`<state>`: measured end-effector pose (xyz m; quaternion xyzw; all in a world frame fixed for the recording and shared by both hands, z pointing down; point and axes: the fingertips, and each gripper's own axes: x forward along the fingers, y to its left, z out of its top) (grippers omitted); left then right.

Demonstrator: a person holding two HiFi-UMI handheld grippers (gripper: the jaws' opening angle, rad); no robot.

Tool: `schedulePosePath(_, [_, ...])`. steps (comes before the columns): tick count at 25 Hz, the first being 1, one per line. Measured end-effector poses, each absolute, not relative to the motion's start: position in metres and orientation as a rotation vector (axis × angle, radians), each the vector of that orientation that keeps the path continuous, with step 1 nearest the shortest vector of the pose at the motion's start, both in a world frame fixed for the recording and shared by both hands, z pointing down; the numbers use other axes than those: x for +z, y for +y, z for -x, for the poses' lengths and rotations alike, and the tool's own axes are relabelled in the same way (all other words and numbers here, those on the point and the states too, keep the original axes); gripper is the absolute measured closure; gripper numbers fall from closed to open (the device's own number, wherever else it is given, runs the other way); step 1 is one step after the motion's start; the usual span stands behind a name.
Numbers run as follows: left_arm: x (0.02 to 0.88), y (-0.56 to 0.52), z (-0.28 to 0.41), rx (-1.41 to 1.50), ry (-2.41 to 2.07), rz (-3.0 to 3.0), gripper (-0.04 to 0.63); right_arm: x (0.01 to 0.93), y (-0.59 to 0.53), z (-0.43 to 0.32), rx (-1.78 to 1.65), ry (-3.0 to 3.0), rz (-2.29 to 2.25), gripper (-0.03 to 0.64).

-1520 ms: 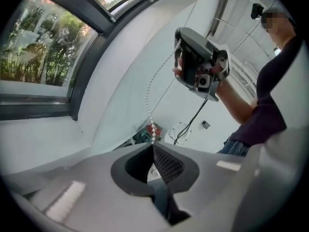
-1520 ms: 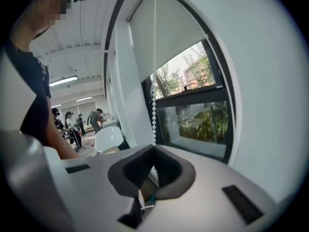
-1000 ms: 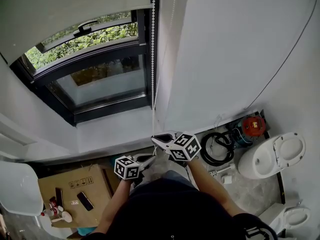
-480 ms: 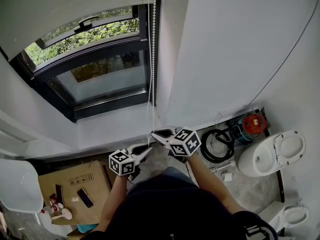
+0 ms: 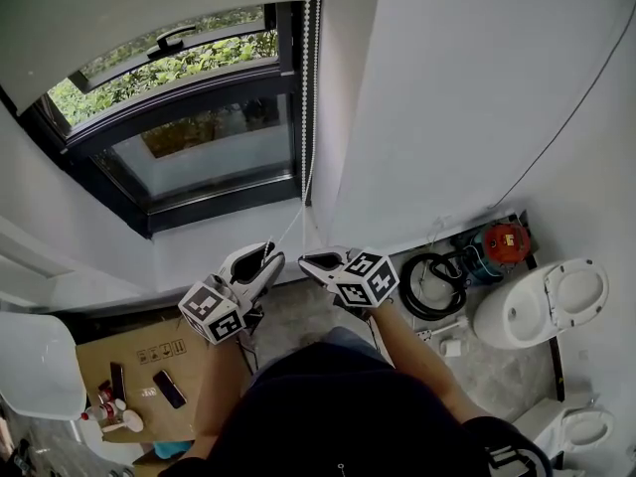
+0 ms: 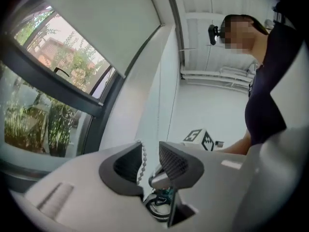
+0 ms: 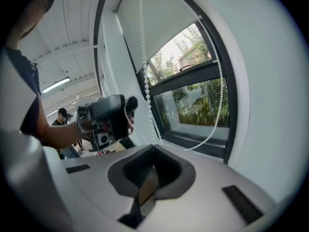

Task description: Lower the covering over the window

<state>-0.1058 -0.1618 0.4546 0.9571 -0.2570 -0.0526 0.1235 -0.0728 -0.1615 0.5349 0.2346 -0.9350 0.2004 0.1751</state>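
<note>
1. Roller blind point(image 5: 149, 18): sits at the top edge of the window point(image 5: 199, 157). Its hem covers only the upper part and most of the glass is bare, so the job looks well short of done.
2. Bead chain point(image 5: 308, 87): hangs along the window's right edge, then slants off the frame toward both claws.
3. Left claw point(image 6: 150, 146): jaws apart and they have just been opening. The chain runs through the gap close to one pad, but it isn't pinched.
4. Right claw point(image 7: 153, 149): jaws together. Both strands run down to its tip, so I read it as clamped on the chain near the bottom of the loop.
5. Handling (judgement):
   - The chain is light and limp, with no stiffness, so it only works under tension.
   - The beads should key into the ribbed pads, but a half-bite between beads may slip.
   - It looks like plastic, so no jerking.
   - The blind fabric is light and the load is mostly roller friction.
6. Where to grab: high on the slanted strand above the right claw, beads square across the pads, then pull along the strand's own line. I can't tell from here which strand drives the blind down.
7. Count: one blind, one window, one chain loop showing two strands, two claws.
</note>
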Motion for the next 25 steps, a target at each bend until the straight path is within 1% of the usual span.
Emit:
schedulePosePath(7, [0.385,-0.157,0.103,-0.222,-0.757,-2.945,0.499,0.536,-0.163,0.073,0.571,-2.649,-0.653,0.604])
schedulePosePath(16, [0.357,-0.158,0.086,-0.012,-0.82,-3.108,0.499,0.537,-0.163,0.064,0.584,-2.647,-0.667,0.604])
schedulePosePath(21, [0.343,-0.163,0.09,0.023,-0.905,-3.122,0.499,0.536,-0.164,0.058,0.59,-2.648,-0.675,0.604])
schedulePosePath(23, [0.335,-0.164,0.095,-0.012,-0.948,-3.117,0.499,0.537,-0.164,0.057,0.59,-2.648,-0.671,0.604])
schedulePosePath(25, [0.318,-0.163,0.102,-0.132,-0.983,-3.101,0.499,0.537,-0.164,0.057,0.588,-2.647,-0.669,0.604])
